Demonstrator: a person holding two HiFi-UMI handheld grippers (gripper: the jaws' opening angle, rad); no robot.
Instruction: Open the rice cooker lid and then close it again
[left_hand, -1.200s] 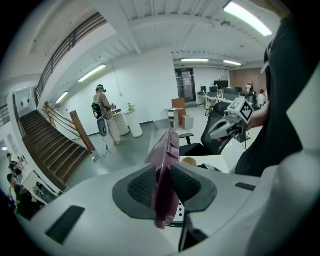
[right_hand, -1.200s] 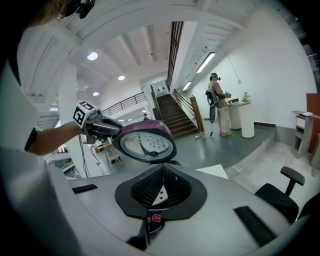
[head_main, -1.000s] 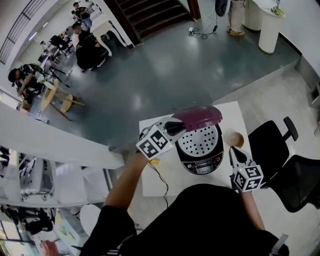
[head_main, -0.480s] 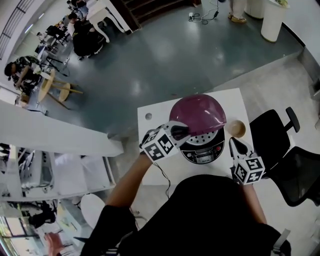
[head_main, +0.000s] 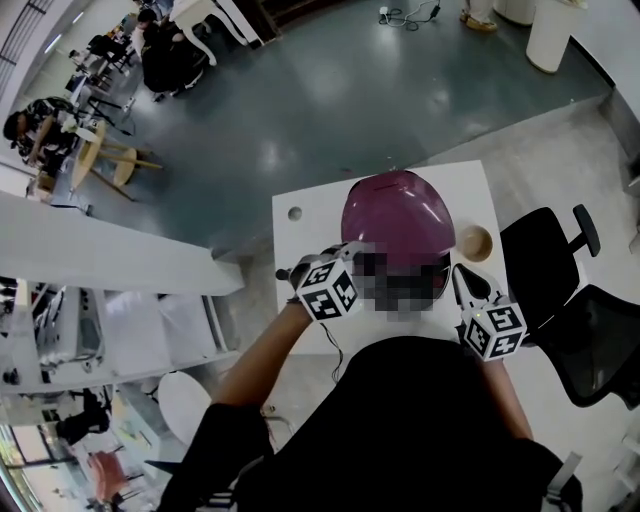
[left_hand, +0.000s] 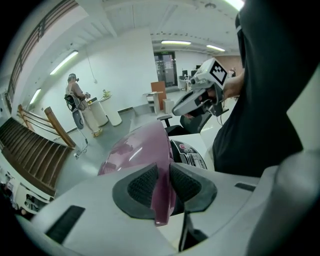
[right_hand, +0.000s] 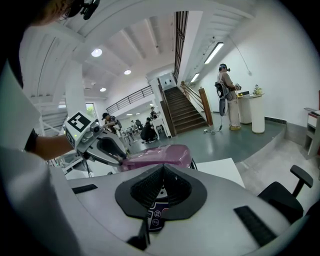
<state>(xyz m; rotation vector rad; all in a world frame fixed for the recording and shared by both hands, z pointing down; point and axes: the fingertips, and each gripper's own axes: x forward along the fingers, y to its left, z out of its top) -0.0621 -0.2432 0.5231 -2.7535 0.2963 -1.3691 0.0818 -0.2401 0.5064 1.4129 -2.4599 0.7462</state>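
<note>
**Inspector:** Now, where does the rice cooker stand?

**Assessor:** The rice cooker (left_hand: 191, 151) sits on the white table (head_main: 300, 250). Its purple lid (head_main: 395, 215) is lowered over the body. Whether it is latched cannot be told.

**Inspector:** And the grippers?

**Assessor:** The left gripper (left_hand: 162, 186) pinches the lid's edge at about 7 o'clock of the dome. Its jaws have just tightened slightly, with the edge between the pads. The right gripper (right_hand: 161, 189) hangs at 4 o'clock of the cooker, jaws pressed together with nothing between them.

**Inspector:** What does one view give that another lacks?

**Assessor:** The head view shows the layout but not the grip. The left gripper view shows both pads on the purple edge. The right gripper view shows the lid side-on, lying low, and the control panel (right_hand: 155, 216) just below its own closed jaws.

**Inspector:** Any change against the earlier frames?

**Assessor:** A second ago the lid stood raised, with the perforated inner plate exposed. Half a second ago it was partway down. It now covers the plate. The right gripper keeps its station.

**Inspector:** Surroundings and obstructions?

**Assessor:** A tan bowl (head_main: 474, 243) stands at 3 o'clock, just beside the cooker. A black office chair (head_main: 555, 262) stands further out the same way. The person's dark torso (head_main: 400, 430) hides the table's near edge and fills the 3 o'clock side of the left gripper view. Well beyond, a person (right_hand: 227, 95) stands at a counter near a staircase (right_hand: 186, 111).
</note>
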